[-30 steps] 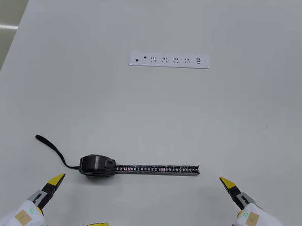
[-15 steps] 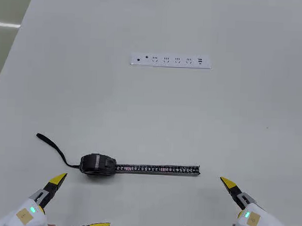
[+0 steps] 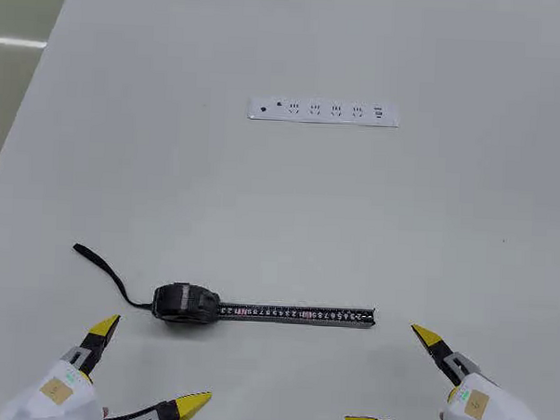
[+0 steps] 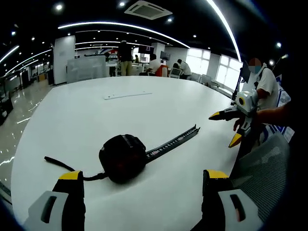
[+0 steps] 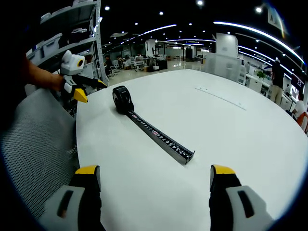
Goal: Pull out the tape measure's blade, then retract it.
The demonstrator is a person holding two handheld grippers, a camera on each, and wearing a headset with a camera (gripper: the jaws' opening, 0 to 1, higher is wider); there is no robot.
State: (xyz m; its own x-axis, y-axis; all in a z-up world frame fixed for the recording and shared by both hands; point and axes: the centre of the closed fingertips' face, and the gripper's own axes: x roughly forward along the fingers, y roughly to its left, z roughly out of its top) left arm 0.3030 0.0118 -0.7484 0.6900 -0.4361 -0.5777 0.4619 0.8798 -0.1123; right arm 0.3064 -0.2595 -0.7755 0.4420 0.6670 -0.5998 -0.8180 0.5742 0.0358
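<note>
A black tape measure lies on the white table, its black blade drawn out to the right and ending in a hook. A black wrist strap trails off to the case's left. My left gripper hovers open just in front of the case, touching nothing. My right gripper stands open in front of the blade's end, also free of it. In each gripper view the other gripper shows: the right one and the left one.
A white power strip lies flat at the far middle of the table. The table's left edge borders a glossy floor. People stand in the background, and one person stands near the table's edge.
Only the head camera has shifted a little; the tape measure, its blade and both open grippers stay where they were.
</note>
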